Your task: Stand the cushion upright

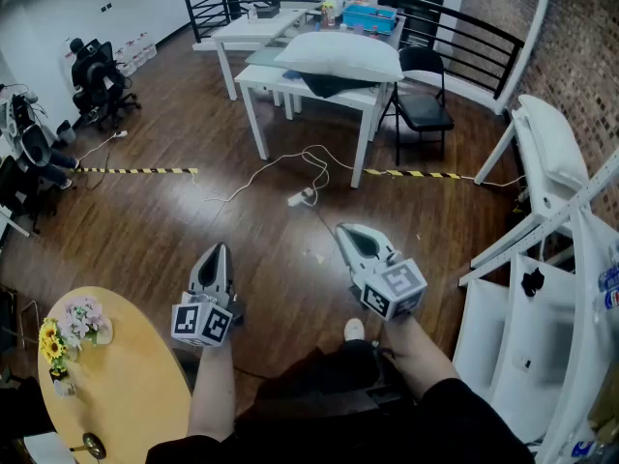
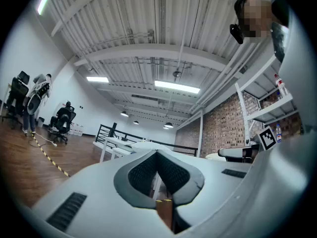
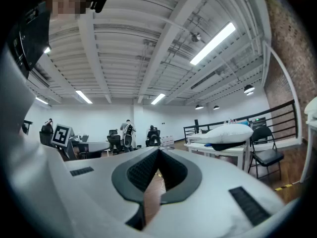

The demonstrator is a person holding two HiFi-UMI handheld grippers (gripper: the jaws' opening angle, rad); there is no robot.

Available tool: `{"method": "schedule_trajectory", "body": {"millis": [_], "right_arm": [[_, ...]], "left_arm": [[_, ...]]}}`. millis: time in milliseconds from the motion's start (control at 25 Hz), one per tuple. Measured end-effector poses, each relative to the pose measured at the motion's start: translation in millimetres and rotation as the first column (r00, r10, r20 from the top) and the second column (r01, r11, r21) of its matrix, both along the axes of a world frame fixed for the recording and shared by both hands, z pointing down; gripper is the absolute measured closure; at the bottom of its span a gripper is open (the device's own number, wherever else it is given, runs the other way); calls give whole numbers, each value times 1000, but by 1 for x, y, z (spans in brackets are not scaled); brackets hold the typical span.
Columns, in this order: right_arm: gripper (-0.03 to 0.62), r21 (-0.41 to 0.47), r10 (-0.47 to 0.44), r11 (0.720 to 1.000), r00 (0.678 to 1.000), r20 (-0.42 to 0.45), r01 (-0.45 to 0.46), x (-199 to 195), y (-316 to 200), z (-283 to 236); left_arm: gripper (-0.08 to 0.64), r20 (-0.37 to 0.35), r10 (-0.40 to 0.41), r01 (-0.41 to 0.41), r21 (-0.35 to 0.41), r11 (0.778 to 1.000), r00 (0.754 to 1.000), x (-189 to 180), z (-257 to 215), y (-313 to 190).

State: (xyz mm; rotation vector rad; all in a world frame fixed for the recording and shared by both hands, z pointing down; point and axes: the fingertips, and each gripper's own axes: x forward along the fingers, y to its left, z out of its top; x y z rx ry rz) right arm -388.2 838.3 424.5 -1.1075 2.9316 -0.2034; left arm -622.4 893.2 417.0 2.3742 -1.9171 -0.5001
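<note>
A white cushion (image 1: 340,57) lies flat on a dark cloth on the white table (image 1: 360,96) across the room; the right gripper view also catches the cushion (image 3: 229,132), far off at the right. Both grippers are held low over the wooden floor, well short of the table. My left gripper (image 1: 215,252) is shut with nothing in it, its tips meeting in the left gripper view (image 2: 157,152). My right gripper (image 1: 342,231) is shut and empty too, its tips touching in the right gripper view (image 3: 158,150).
A black folding chair (image 1: 423,106) stands right of the table. A cable and power strip (image 1: 300,197) lie on the floor before it, with yellow-black tape (image 1: 135,171). A round wooden table (image 1: 116,375) with flowers is at lower left, white shelving (image 1: 542,288) at right, office chairs (image 1: 97,80) at left.
</note>
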Motion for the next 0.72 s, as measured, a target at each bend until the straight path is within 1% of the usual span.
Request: {"method": "schedule_trajectory", "body": {"millis": [160,280,440,560,640,720], "right_arm": [[588,-5,69,998,997,23,-69,25,-46,5],[588,-8,106,994,994,29,-106,47,-87,7],[588,0,117,993,993,30,-117,78,-143,5],[588,25,102,994,994,25,-103,99,-177,-7],[588,45,108,993,994,18,-109,116,-196,-15],[588,35,138,990,990,10,-138,137,-217,-13]], "left_arm": [[560,31,44,-45,10,999,999,28,-9,-52],[560,45,63,-64,29,998,997,57,-18,-94],[560,72,92,-96,54,994,993,107,-36,-152],[560,73,102,-106,62,992,992,138,-44,-193],[560,73,105,-109,60,992,992,156,-45,-218],[560,75,120,-123,37,992,990,177,-39,-242]]}}
